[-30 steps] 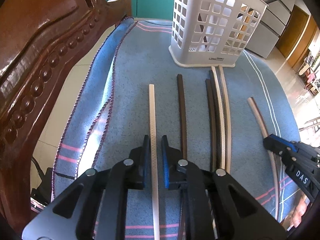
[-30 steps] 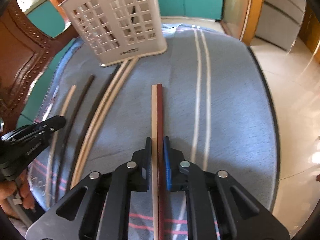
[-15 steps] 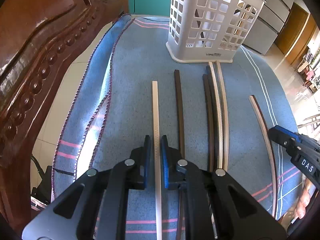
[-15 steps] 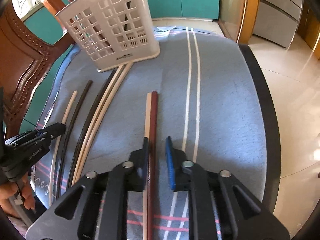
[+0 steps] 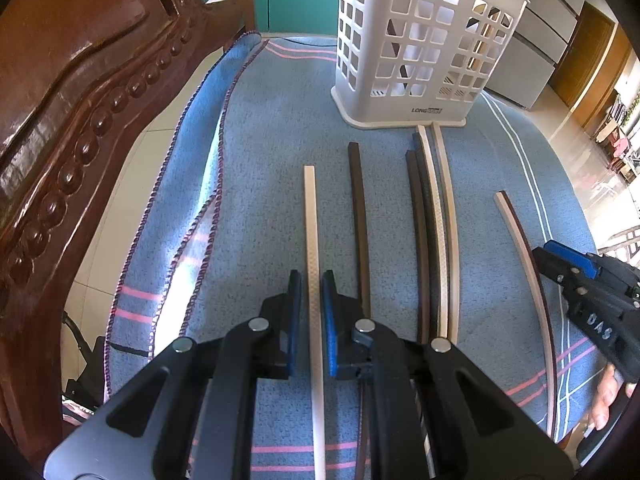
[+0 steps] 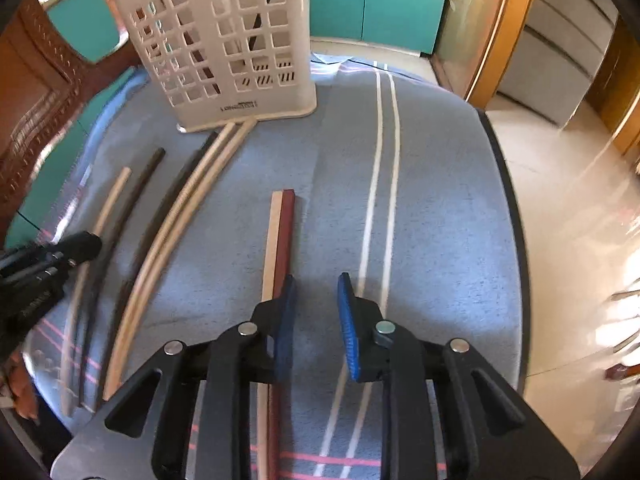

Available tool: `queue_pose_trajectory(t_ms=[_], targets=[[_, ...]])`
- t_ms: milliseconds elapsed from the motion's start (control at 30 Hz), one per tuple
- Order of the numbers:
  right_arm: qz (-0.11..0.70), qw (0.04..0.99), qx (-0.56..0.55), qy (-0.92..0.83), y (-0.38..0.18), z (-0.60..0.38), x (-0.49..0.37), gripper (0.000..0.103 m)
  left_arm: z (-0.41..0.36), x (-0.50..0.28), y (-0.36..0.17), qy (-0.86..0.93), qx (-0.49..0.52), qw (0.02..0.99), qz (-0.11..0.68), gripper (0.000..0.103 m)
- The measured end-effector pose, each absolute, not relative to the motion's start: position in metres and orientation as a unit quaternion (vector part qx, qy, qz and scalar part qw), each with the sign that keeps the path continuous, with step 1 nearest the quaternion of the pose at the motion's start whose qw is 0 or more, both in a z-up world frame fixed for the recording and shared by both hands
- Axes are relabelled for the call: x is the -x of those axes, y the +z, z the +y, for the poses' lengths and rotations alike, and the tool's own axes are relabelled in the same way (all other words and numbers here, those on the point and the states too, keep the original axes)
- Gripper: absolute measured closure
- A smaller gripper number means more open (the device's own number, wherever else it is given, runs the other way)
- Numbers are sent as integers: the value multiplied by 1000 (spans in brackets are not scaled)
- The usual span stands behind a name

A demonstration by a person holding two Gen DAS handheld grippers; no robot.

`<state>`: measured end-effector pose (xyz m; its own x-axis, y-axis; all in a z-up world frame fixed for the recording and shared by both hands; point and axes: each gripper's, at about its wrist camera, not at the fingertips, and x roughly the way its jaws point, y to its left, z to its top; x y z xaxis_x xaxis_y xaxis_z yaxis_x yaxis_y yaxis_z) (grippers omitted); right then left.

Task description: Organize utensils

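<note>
Several chopsticks lie side by side on a blue cloth. My left gripper is shut on a cream chopstick, which runs forward between the blue pads. A dark chopstick lies just right of it. My right gripper is open; a cream and red-brown chopstick pair lies on the cloth by its left finger, not gripped. The right gripper also shows in the left wrist view. A white slotted utensil basket stands upright at the far end, also in the right wrist view.
A carved brown wooden chair back rises close on the left. More dark and cream chopsticks lie with tips against the basket's base. The table edge drops to a tiled floor on the right.
My right gripper has opened and let go of the cream and red-brown pair, which now lies beside its left finger. My left gripper stays shut on the cream chopstick.
</note>
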<state>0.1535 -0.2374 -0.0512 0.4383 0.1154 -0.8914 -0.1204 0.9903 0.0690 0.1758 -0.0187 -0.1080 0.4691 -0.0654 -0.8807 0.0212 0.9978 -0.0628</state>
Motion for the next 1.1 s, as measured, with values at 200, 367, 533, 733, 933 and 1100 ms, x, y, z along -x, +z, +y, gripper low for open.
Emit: queue_pose_trajectory(t_ms=[200, 367, 533, 733, 933, 1100], targets=[[525, 846, -12, 96, -49, -235, -153, 79, -20, -176, -108, -22, 16, 858, 513, 90], [519, 849, 5, 101, -56, -215, -147, 91, -20, -176, -108, -22, 15, 858, 513, 90], [520, 839, -62, 145, -48, -213, -142, 91, -20, -176, -107, -23, 15, 858, 512, 90], [513, 844, -88, 128, -38, -232, -145, 90, -20, -175, -108, -22, 15, 858, 512, 90], [522, 844, -61, 104, -45, -245, -144, 89, -21, -175, -108, -24, 14, 859, 512, 89], [522, 846, -17, 102, -52, -225, -145, 88, -20, -175, -108, -24, 13, 859, 511, 89]])
